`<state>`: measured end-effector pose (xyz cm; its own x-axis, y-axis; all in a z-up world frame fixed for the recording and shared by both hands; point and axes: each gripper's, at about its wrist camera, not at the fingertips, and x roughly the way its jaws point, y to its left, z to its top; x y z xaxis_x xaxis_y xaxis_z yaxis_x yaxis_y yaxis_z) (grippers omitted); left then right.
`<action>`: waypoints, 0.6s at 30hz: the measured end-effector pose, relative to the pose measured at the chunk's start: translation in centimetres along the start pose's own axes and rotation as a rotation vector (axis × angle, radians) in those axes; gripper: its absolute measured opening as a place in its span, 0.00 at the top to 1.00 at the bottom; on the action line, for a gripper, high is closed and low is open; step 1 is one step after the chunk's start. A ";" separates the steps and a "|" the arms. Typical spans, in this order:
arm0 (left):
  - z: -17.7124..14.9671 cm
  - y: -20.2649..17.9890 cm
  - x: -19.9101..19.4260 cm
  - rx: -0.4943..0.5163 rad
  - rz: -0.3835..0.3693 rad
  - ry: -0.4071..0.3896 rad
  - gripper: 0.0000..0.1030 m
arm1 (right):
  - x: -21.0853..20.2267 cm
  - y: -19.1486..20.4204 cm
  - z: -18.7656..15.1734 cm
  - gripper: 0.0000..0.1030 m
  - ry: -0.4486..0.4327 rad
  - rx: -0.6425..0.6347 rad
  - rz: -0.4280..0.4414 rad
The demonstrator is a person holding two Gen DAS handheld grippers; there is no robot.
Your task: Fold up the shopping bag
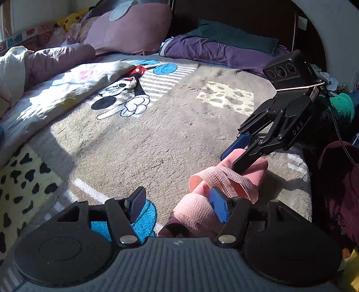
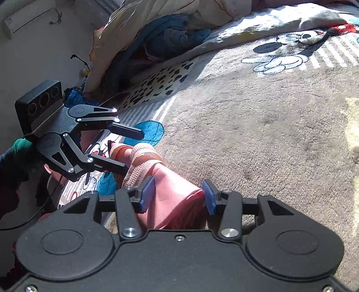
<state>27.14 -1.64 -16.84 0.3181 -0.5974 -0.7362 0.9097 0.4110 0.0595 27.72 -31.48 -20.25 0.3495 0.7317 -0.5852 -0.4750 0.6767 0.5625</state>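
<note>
Looking down on a bed, I see a grey plush blanket [image 1: 170, 139] printed with a cartoon mouse, blue circles and a black-spotted cream patch, sun falling across it in bright bands. Behind the blanket lie two pillows, one pink [image 1: 130, 29] and one purple [image 1: 213, 50], with a teal cloth on the purple one; a yellow plush toy [image 1: 70, 19] sits left of the pink pillow, and a rumpled white duvet [image 1: 56, 89] lies along the blanket's left edge.

One pink shopping bag [image 1: 226, 179], rolled into a bundle with its woven strap looped around it, lies at the blanket's near right side, between my two claws.

My left claw [image 1: 179, 206] stands wide open; its right blue pad touches the strap, the other pad well clear. My right claw [image 2: 178, 195] is partly spread around the bag's rolled end, the left pad against the fabric, the right pad just beside it; I cannot tell whether it presses.

On the right claw's arm, seen from the left camera, I read "DAS".
</note>
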 end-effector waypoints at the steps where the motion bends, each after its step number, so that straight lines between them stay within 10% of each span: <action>1: 0.0 -0.9 -0.4 0.053 0.030 -0.014 0.39 | 0.1 -0.3 0.1 0.58 0.006 0.013 0.003; 6: -0.2 -5.1 -2.2 0.322 0.178 -0.070 0.39 | 0.6 -1.7 0.9 0.58 0.042 0.084 0.031; 10: -1.3 -7.5 1.3 0.548 0.254 0.046 0.39 | 0.9 -2.2 1.4 0.58 0.068 0.114 0.044; 18: 0.3 -5.3 4.9 0.457 0.203 0.117 0.43 | 0.5 -0.7 1.5 0.58 0.049 0.039 -0.023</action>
<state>23.98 -6.93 -20.59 0.4921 -0.4452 -0.7481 0.8648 0.1517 0.4786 29.45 -31.45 -20.00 0.3194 0.7114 -0.6260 -0.4348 0.6970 0.5702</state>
